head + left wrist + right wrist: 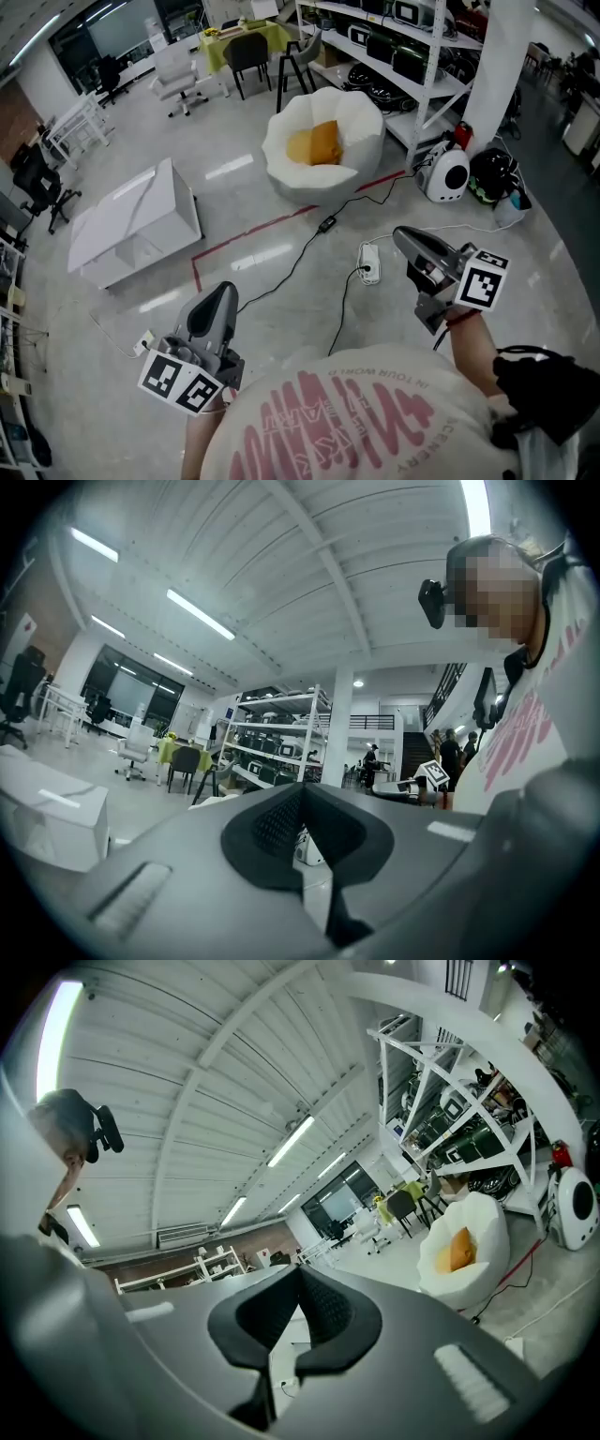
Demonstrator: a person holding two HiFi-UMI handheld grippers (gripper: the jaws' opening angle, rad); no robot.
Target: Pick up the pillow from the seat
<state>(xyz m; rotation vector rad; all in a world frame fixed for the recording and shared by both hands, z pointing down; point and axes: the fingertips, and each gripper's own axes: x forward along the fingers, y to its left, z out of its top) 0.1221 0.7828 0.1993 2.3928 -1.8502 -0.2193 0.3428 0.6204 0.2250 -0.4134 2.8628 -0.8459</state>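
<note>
Head view, left to right.

- White box point(141, 220) sits on the floor at far left.
- Left gripper point(225, 291) is held low in front of the person. In the left gripper view its 2 jaws are pressed together with nothing between them.
- Red tape line point(272, 227) runs across the floor between the box and the seat.
- White rounded seat point(366, 159) is at upper centre, well apart from both grippers.
- The orange pillow point(319, 145) lies in the seat's hollow, leaning on its back wall, untouched.
- White power strip point(369, 264) with a black cable lies on the floor near the right gripper.
- Right gripper point(403, 236) has its jaws closed tight and empty. Its own view shows the seat and pillow off to the right.
- Shelving rack point(427, 56) stands at upper right, with 1 round white appliance point(452, 174) at its foot.
</note>
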